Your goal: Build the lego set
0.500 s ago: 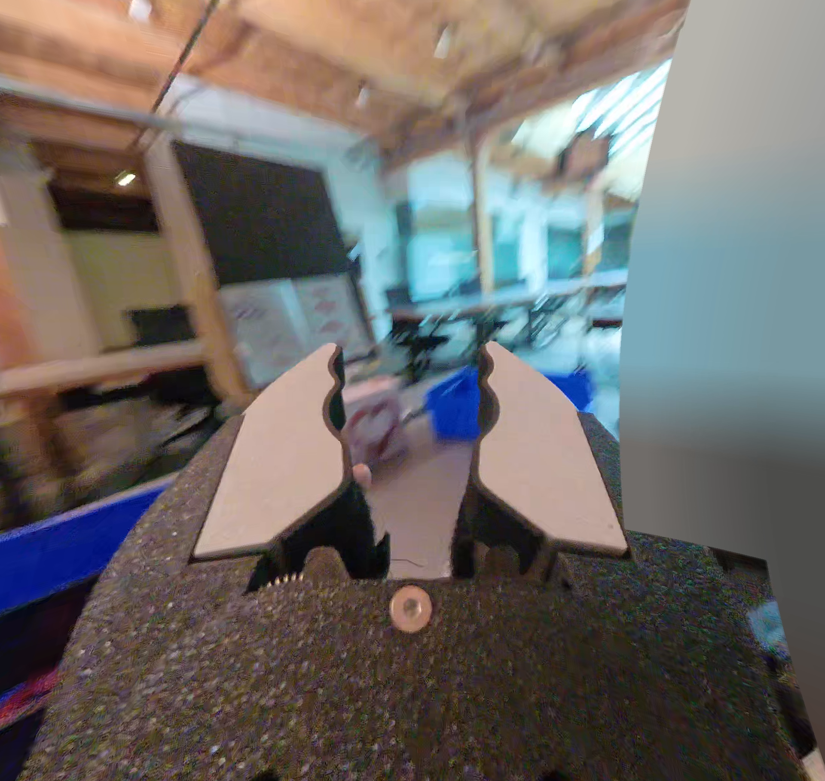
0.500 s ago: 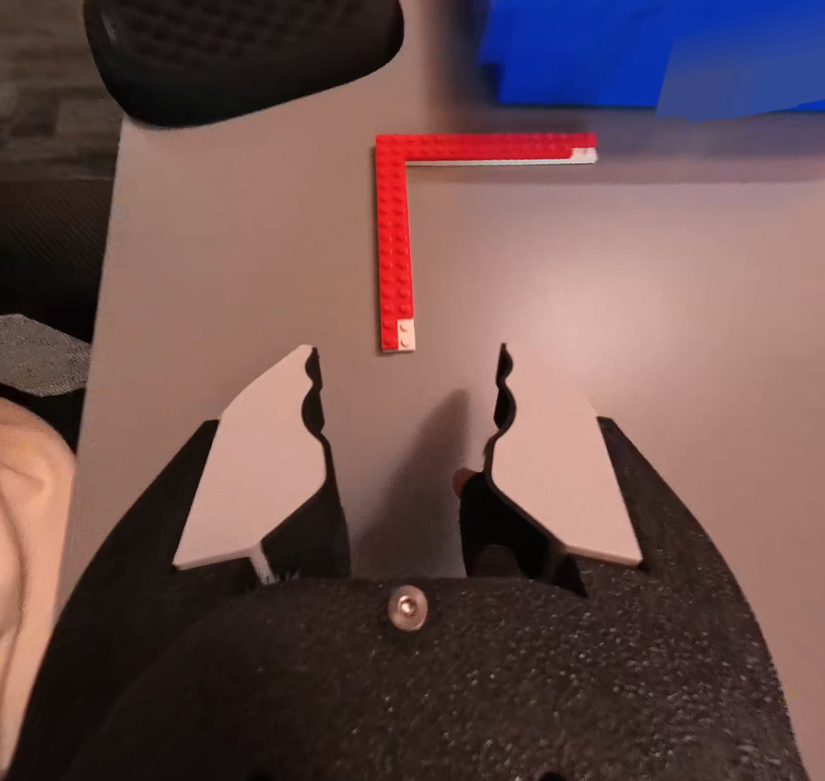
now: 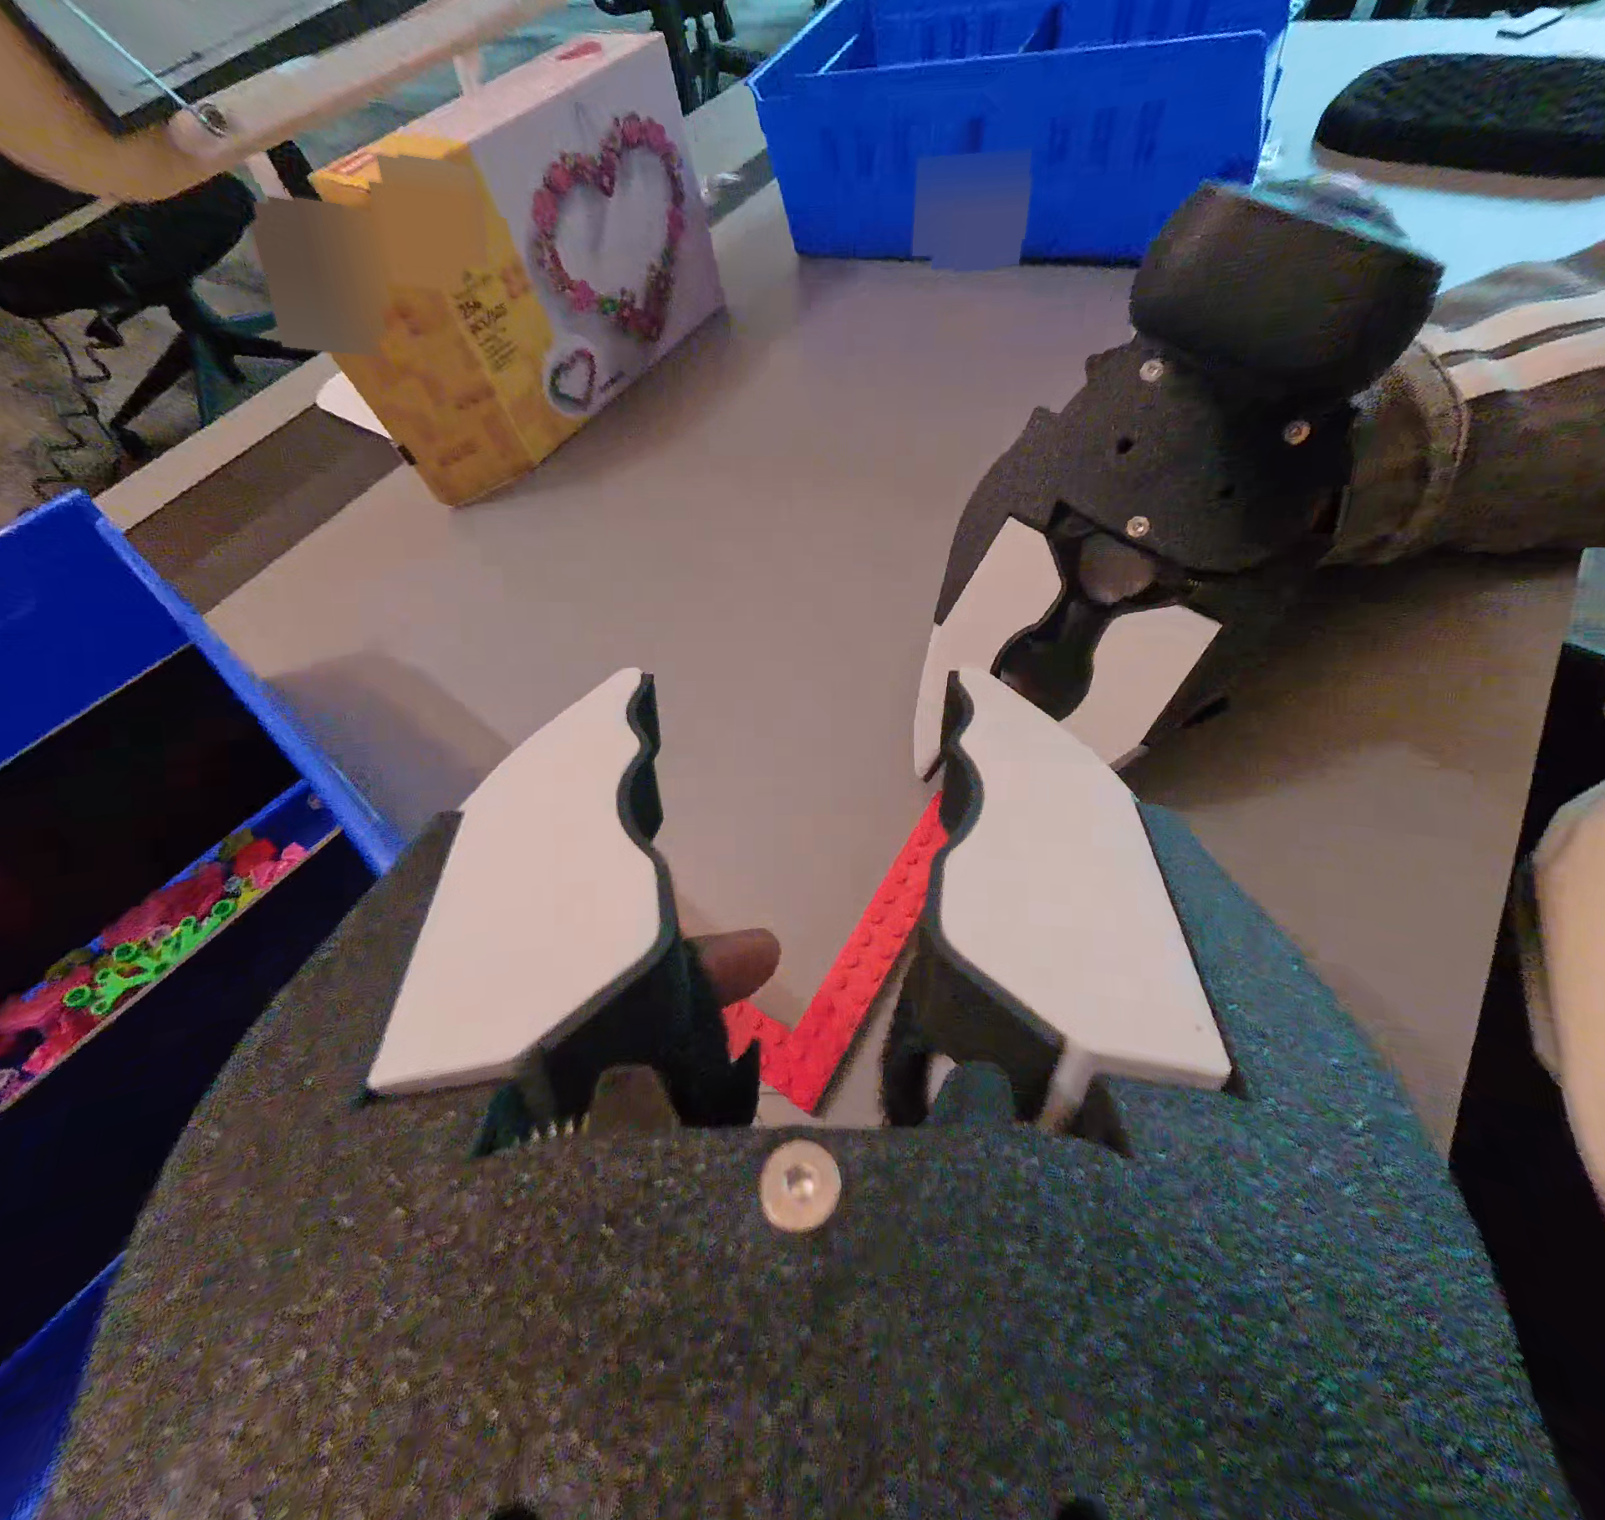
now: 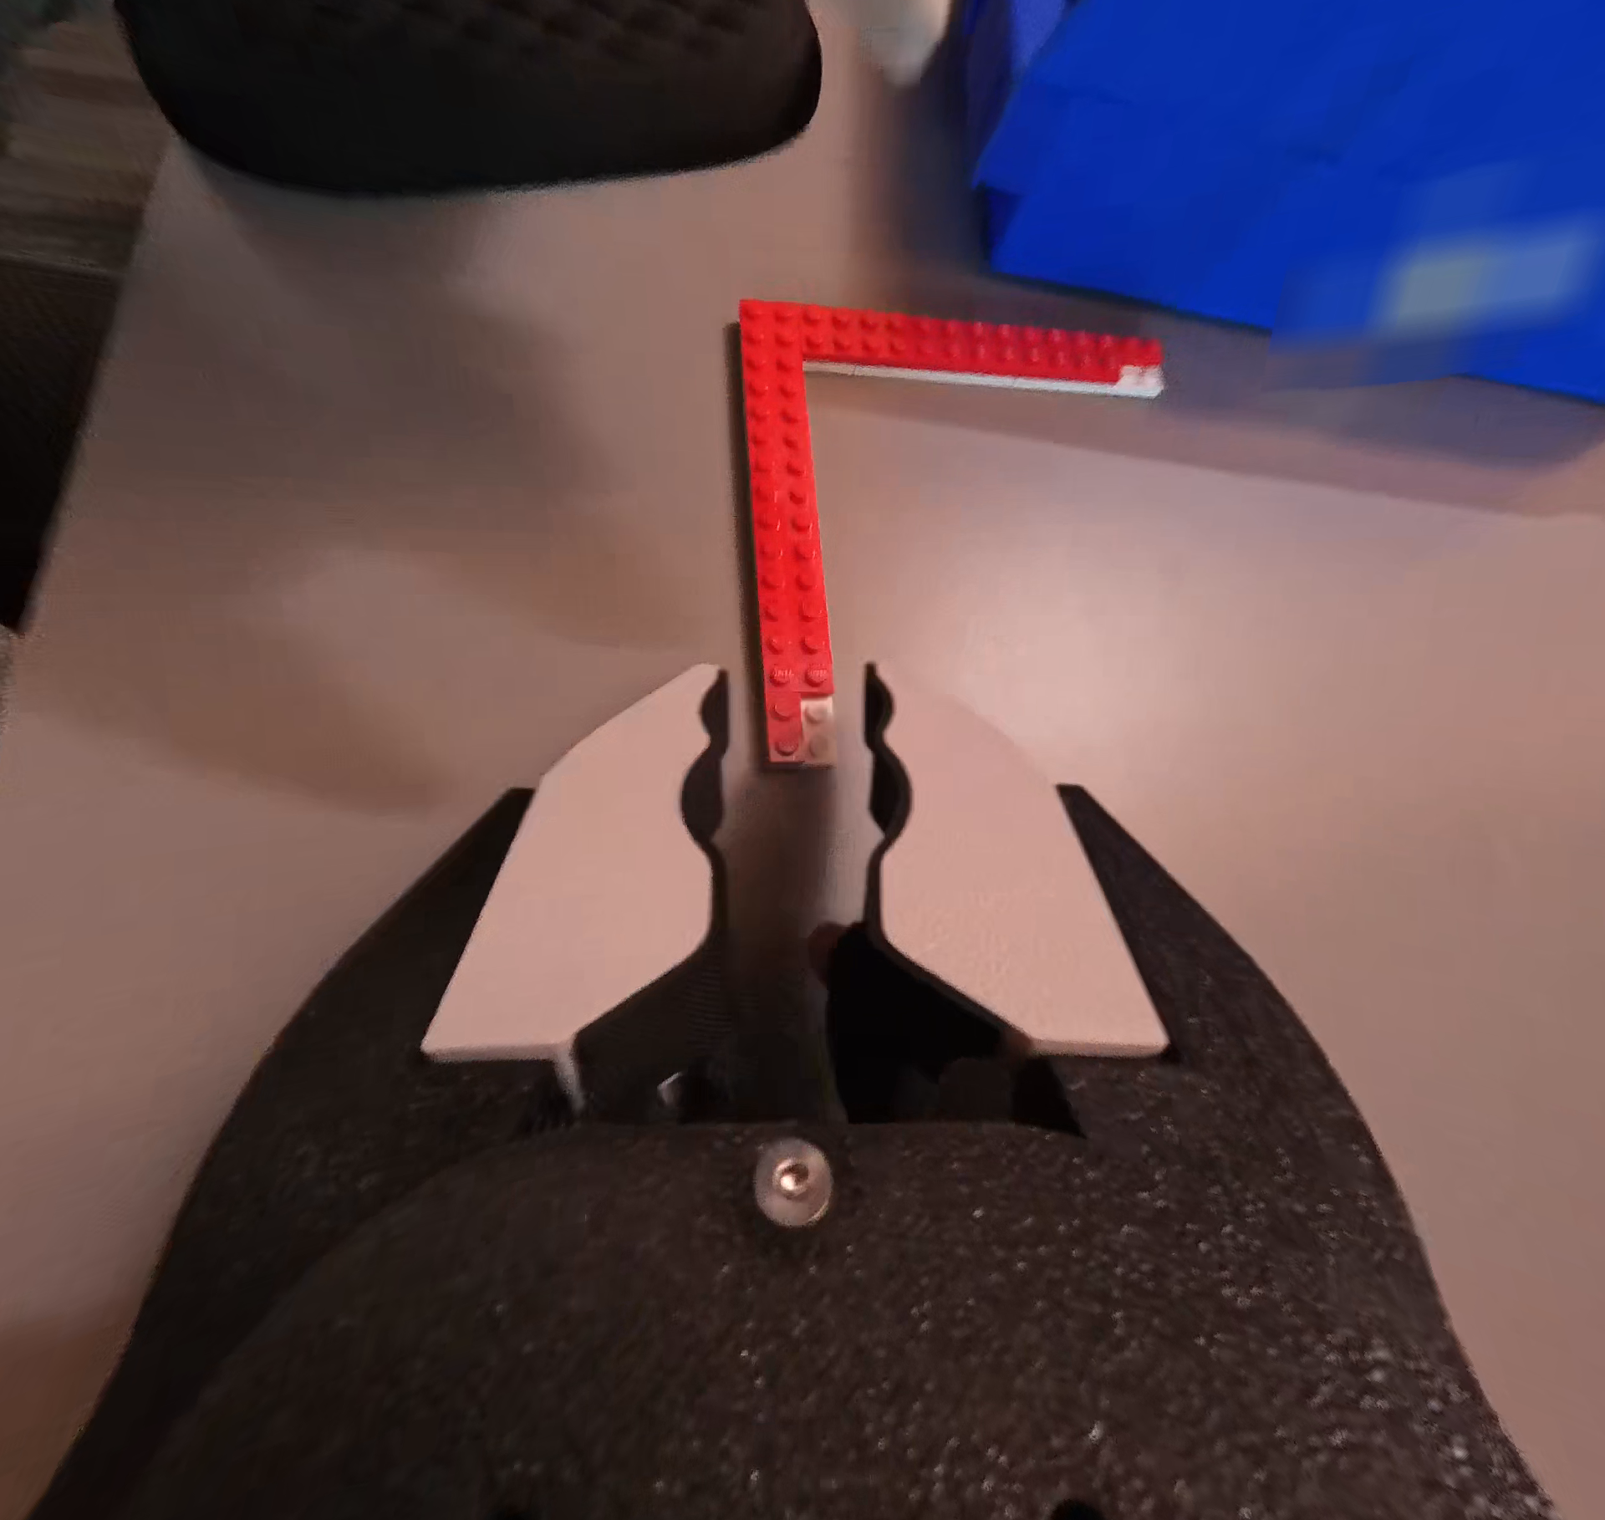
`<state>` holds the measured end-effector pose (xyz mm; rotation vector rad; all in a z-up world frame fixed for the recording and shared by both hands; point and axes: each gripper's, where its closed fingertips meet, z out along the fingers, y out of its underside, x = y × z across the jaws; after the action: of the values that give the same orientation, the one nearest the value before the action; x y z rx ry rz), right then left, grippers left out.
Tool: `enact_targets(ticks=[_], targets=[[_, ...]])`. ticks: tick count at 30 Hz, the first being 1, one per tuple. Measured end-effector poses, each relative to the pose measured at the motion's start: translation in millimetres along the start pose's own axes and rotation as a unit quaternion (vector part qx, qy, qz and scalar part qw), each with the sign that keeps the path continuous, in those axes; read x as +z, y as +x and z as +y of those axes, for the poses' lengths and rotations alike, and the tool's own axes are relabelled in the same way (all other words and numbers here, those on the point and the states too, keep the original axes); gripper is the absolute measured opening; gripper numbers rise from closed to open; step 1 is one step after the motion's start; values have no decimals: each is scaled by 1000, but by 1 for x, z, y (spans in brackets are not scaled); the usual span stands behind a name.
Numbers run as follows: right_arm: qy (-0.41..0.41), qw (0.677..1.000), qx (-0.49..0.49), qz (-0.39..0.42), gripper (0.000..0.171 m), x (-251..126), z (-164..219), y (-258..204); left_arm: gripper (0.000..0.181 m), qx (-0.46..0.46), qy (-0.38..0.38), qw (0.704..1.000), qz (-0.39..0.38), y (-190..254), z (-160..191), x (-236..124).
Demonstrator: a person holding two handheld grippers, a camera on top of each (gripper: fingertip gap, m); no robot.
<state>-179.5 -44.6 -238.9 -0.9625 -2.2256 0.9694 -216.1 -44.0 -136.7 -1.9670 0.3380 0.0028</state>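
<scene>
A red L-shaped Lego plate assembly (image 4: 786, 488) lies flat on the grey table (image 4: 1129, 696), with a small white plate (image 4: 818, 727) at its near end and white under its far arm. My right gripper (image 4: 795, 679) is open, and its fingertips straddle that near end without clearly touching it. My left gripper (image 3: 799, 696) is open and empty, hovering over the L's corner; the red plate (image 3: 877, 931) shows between its fingers. The right gripper (image 3: 1033, 696) also shows in the left wrist view, tips down on the table.
A Lego box (image 3: 521, 262) stands at the back left. A blue bin (image 3: 1025, 114) sits at the back, and another blue bin (image 3: 156, 914) at the left holds pink and green pieces. A sleeve (image 3: 1520, 401) lies at the right. A black padded object (image 4: 469, 45) overlaps the table's far edge. There is about 11 cm between the tips of the two grippers.
The left wrist view has swung down from the room and ceiling onto the table. My right gripper has moved forward to the L's near end, and its jaws have narrowed.
</scene>
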Motion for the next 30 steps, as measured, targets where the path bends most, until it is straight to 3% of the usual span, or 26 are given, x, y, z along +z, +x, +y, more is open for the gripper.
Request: enact_targets(ticks=[2, 4, 6, 9, 12, 18, 24, 26, 30], targets=[[46, 999, 18, 1, 41, -30, -12, 1, 61, 8, 3, 1000, 6, 8, -7, 7], [64, 997, 40, 4, 42, -73, -5, 7, 56, 12, 4, 1000, 24, 20, -13, 13], [24, 998, 51, -20, 34, -111, 33, 9, 49, 32, -5, 999, 34, 28, -14, 17], [-108, 989, 103, 12, 16, -147, 111, 33, 44, 47, 0, 999, 27, 33, -22, 23], [-114, 988, 108, -5, 7, -155, 122, 39, 42, 53, 12, 998, 43, 43, -28, 32], [-202, 979, 17, -8, 22, -169, 139, 45, 43, 81, -11, 995, 64, 59, -20, 61], [-201, 979, 42, -2, 22, -208, 154, 1, 47, 108, -46, 986, 120, 94, -9, 97], [-244, 968, 49, -13, 28, -219, 175, -11, 47, 122, -65, 982, 128, 102, -2, 106], [-245, 965, 88, 17, 28, -230, 183, 3, 47, 135, -77, 978, 139, 114, 3, 118]])
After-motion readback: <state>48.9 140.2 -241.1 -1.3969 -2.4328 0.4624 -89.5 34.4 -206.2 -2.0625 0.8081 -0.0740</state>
